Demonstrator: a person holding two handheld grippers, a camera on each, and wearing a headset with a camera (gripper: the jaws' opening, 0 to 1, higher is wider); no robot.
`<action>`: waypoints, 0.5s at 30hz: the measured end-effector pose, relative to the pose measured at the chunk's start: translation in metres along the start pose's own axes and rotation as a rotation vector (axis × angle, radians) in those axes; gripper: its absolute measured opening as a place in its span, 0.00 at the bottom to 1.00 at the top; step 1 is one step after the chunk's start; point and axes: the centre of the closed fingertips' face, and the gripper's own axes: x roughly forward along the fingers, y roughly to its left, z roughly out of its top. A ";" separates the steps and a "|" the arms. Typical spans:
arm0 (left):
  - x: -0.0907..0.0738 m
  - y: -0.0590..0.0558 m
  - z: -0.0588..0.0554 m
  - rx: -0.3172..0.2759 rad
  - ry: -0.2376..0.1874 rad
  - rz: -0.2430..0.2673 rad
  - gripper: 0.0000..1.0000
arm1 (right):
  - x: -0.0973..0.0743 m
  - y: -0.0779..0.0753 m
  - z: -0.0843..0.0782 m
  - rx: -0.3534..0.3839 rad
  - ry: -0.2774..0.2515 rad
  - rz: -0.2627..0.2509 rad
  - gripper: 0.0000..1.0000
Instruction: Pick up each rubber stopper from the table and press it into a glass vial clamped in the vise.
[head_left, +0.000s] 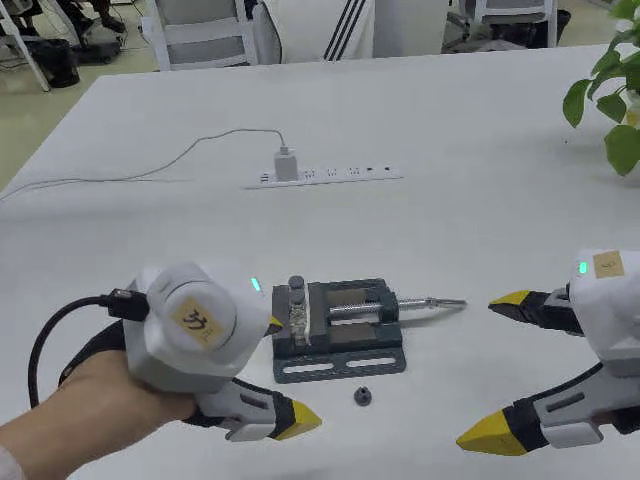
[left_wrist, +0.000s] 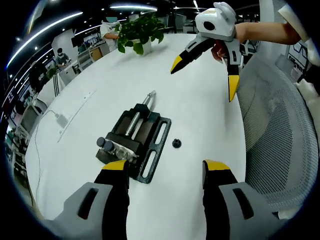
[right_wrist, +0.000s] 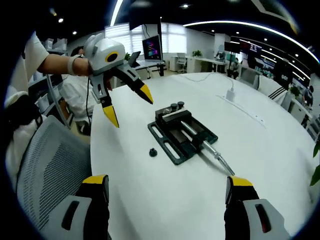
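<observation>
White table (head_left: 450, 150) carries the vise (head_left: 345, 335), its long axis running across the head view and its screw pointing toward the right gripper (head_left: 482, 370). Two dark-topped vials (head_left: 297, 305) stand upright at its far-left end. One stopper (head_left: 362, 396) lies loose just in front of the vise. Both the left gripper (head_left: 290, 372) and the right gripper are spread and empty.

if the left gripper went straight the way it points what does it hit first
Probably the vise, its vial end just ahead of one jaw; the rubber stopper would pass between the jaws.
</observation>
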 end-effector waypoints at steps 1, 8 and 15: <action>0.003 0.000 0.003 0.008 0.007 -0.014 0.54 | -0.001 0.001 -0.002 0.006 -0.001 0.000 0.96; 0.016 -0.007 0.012 0.074 0.082 -0.099 0.46 | -0.007 0.005 -0.009 0.046 -0.023 -0.009 0.93; 0.030 -0.014 0.015 0.113 0.164 -0.172 0.36 | -0.014 0.005 -0.014 0.059 -0.039 -0.021 0.93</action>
